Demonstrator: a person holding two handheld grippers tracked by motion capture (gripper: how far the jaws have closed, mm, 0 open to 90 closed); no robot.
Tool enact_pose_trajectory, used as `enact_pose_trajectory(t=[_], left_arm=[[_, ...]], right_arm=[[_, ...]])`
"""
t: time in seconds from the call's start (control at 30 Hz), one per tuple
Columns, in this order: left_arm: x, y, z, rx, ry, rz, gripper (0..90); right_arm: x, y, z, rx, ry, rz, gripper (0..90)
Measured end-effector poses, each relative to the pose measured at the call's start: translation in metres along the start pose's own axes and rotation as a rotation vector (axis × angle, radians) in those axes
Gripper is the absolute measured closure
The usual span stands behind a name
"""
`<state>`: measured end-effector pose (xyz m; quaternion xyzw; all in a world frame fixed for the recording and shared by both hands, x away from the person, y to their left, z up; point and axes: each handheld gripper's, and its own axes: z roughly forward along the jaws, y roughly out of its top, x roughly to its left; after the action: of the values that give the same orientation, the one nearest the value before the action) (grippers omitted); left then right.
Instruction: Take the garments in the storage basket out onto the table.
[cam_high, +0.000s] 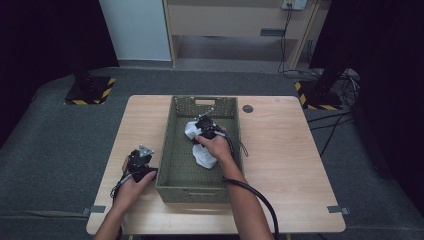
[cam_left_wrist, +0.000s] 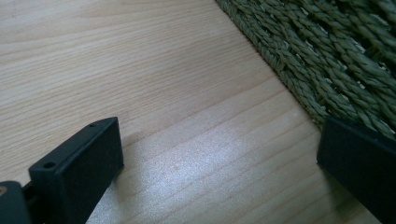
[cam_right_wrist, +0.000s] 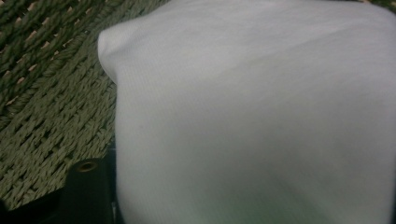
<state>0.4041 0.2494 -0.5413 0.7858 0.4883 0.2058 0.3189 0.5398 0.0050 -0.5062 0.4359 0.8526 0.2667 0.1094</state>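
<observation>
Right black two-jaw gripper (cam_high: 206, 125), held in the person's right hand (cam_high: 216, 146), reaches down inside the olive-green woven rectangular basket (cam_high: 176, 150) at the middle of the light wooden table (cam_high: 280, 150); whether its jaws are spread or closed on anything cannot be told, since white cloth covers them in the right gripper view. That crumpled white cloth (cam_high: 202, 156) lies on the basket floor, its long axis running roughly from the far end toward the person, one end just beside the gripper's tip and the other under the hand. In the right gripper view the cloth (cam_right_wrist: 257, 116) presses close against the camera, with basket weave (cam_right_wrist: 46, 93) to its left. Left black two-jaw gripper (cam_high: 141, 161) rests on the table just beside the basket's left wall; in its own view its jaws stand wide apart over bare wood (cam_left_wrist: 140, 70), with the basket wall (cam_left_wrist: 317, 51) at the right jaw.
</observation>
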Motion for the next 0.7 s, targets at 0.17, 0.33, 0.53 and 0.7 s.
enact_pose_trajectory(t=[0.17,0.33,0.53,0.7], left_arm=[[0.000,0.000,0.000,0.002,-0.003,0.004,0.0],[0.000,0.000,0.000,0.002,-0.003,0.005,0.0],[0.000,0.000,0.000,0.002,-0.003,0.005,0.0],[0.001,0.001,0.000,0.002,-0.007,0.009,0.0]], right_arm=[[-0.005,0.003,-0.012,-0.037,-0.007,0.020,43.7],[-0.009,0.006,-0.026,-0.081,-0.034,0.037,43.9],[-0.011,0.007,-0.033,-0.093,-0.042,0.051,44.1],[-0.010,0.007,-0.035,-0.095,-0.040,0.045,45.2]])
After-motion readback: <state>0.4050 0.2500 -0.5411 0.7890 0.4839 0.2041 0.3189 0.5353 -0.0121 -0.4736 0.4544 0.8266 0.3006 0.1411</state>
